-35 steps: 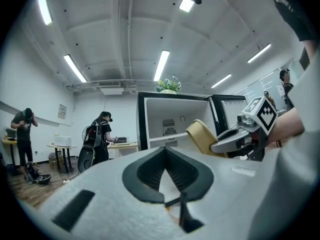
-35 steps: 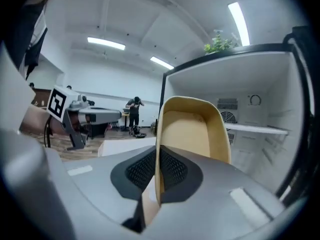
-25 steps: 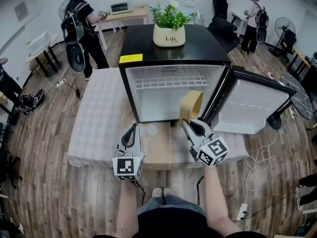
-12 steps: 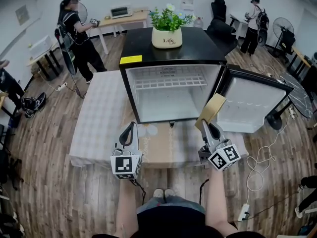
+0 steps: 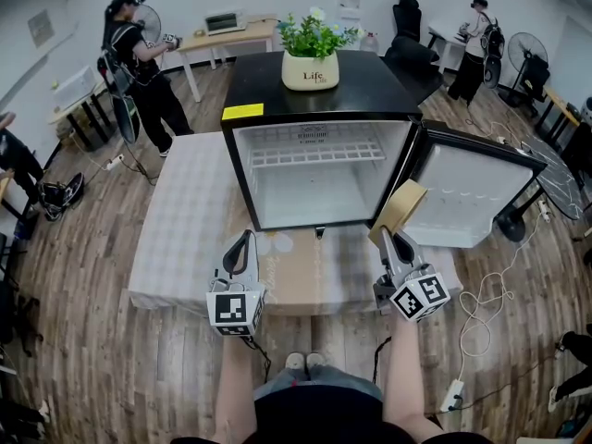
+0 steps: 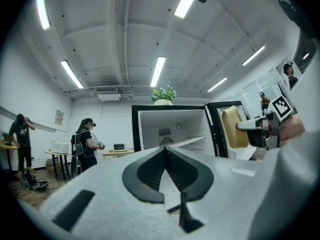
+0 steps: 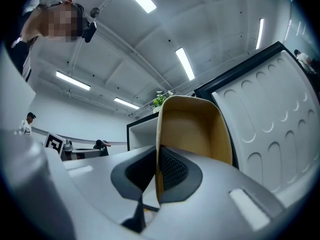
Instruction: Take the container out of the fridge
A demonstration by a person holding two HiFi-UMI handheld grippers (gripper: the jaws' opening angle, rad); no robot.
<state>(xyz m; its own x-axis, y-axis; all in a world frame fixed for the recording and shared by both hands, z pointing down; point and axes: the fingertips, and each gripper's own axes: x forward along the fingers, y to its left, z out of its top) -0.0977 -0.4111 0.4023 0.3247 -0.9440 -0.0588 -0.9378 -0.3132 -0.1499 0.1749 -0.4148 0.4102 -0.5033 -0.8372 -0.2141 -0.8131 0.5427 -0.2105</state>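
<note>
The black mini fridge (image 5: 319, 109) stands open on the low table, its white inside (image 5: 319, 178) bare apart from a wire shelf. My right gripper (image 5: 390, 237) is shut on the wall of a tan, open-topped container (image 5: 400, 207), held tilted in the air before the fridge's right corner, next to the open door (image 5: 476, 197). In the right gripper view the container (image 7: 192, 129) rises from the gripper (image 7: 158, 151), whose pads pinch its left wall. My left gripper (image 5: 246, 239) hovers over the table's front, shut and holding nothing. The left gripper view looks past the gripper (image 6: 165, 149) to the fridge (image 6: 170, 129) and the container (image 6: 234, 126).
A potted plant (image 5: 311, 58) sits on the fridge top. The table (image 5: 185, 220) has a checked cloth. The open door juts right. Cables and a power strip (image 5: 453, 394) lie on the floor at right. People, desks and fans (image 5: 536, 58) stand farther back.
My right gripper has carried the container out from the fridge opening, rightward and toward me, then nearly stopped. The left gripper has stayed put.
</note>
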